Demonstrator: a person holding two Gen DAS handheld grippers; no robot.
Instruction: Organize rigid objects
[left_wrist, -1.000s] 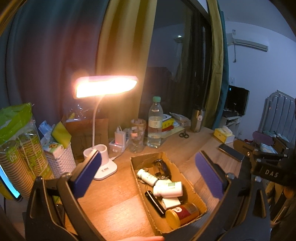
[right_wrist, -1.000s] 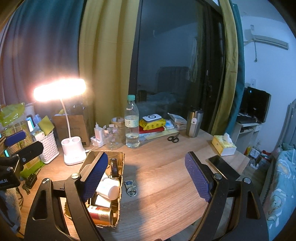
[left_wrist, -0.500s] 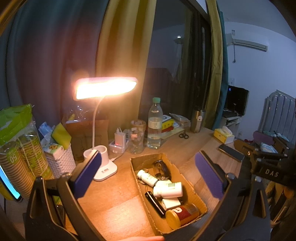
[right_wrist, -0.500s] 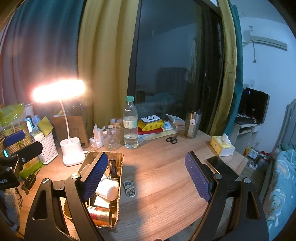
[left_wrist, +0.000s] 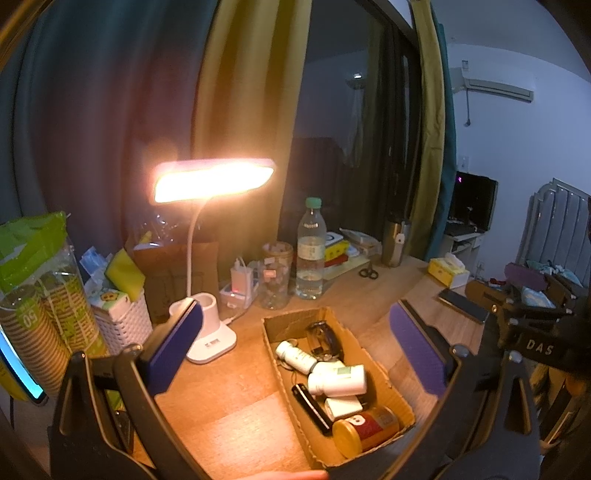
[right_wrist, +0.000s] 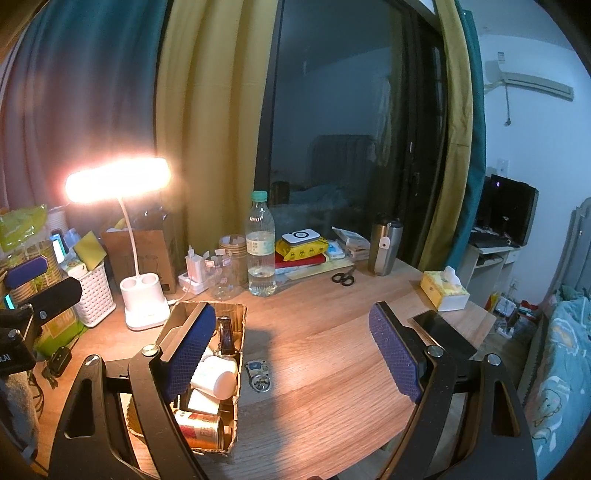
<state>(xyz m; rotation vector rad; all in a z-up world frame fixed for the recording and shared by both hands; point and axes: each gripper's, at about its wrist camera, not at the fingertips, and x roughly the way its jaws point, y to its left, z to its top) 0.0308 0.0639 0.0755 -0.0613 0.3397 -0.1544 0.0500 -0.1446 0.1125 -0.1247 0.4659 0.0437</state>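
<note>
A cardboard box (left_wrist: 334, 387) is seen on the tabletop (right_wrist: 332, 369) near its front edge, towards the left corner, just in front of a lit desk lamp (left_wrist: 212, 332). Inside the box, several rigid items are found gathered: a white bottle (left_wrist: 337, 379) lying on its side, a smaller white bottle (left_wrist: 295, 356), a red can with a yellow lid (left_wrist: 365, 430) at the end nearest the front edge, a flat black item (left_wrist: 312, 408) and a dark clear item (left_wrist: 323, 338) at the far end.

One small keychain-like object (right_wrist: 258, 374) is noted lying on the bare tabletop just beside the right wall of the box, outside it. A phone (right_wrist: 441, 332) rests near the right edge, a pair of scissors (right_wrist: 343, 277) near the back edge. Whether these belong to the task cannot be told.

The left tongs (left_wrist: 295, 350) are held wide apart above the box, with nothing between the pads. The right tongs (right_wrist: 291, 358) are likewise spread open and empty, poised over the box wall and the bare wood next to it.

Assessment: the task is judged largely done, most items being boxed already. The loose object beside the box is judged the likely remaining piece; it is not yet gripped by either tongs.
</note>
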